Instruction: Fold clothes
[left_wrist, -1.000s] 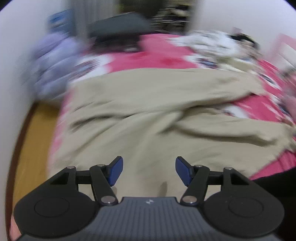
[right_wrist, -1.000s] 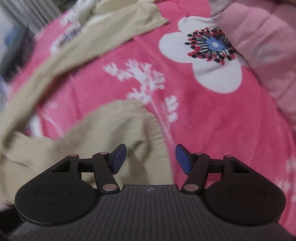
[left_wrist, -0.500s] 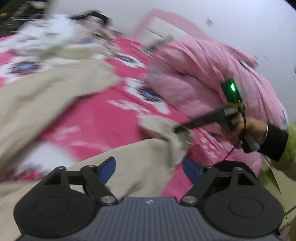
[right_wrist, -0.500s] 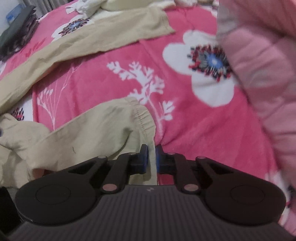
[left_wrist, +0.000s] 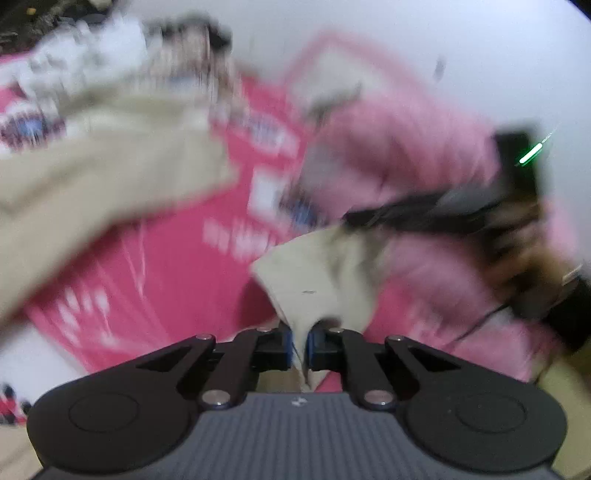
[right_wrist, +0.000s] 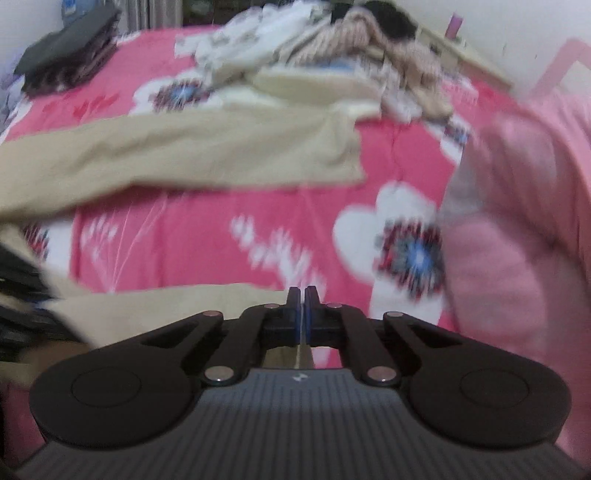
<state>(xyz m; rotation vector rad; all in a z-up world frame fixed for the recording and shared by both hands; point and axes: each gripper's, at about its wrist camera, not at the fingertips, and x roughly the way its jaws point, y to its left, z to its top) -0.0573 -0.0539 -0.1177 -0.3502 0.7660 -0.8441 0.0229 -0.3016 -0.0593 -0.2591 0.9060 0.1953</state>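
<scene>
A beige garment (left_wrist: 317, 280) lies spread over the pink flowered bed cover (left_wrist: 166, 266). My left gripper (left_wrist: 300, 349) is shut on one corner of the garment's cuffed end. My right gripper (right_wrist: 302, 317) is shut on the other corner of that end (right_wrist: 184, 302); it shows in the left wrist view (left_wrist: 417, 214), holding the cloth lifted off the bed. The garment's other leg (right_wrist: 192, 151) lies flat further back. Both views are motion-blurred.
A pink quilt (right_wrist: 524, 206) is bunched at the right. A heap of pale clothes (right_wrist: 314, 62) lies at the far end of the bed. A dark folded stack (right_wrist: 70, 51) sits at the far left corner. A white wall stands behind.
My left gripper swung right from the garment's body and shut on the cuffed end. My right gripper shut on that end and lifted it.
</scene>
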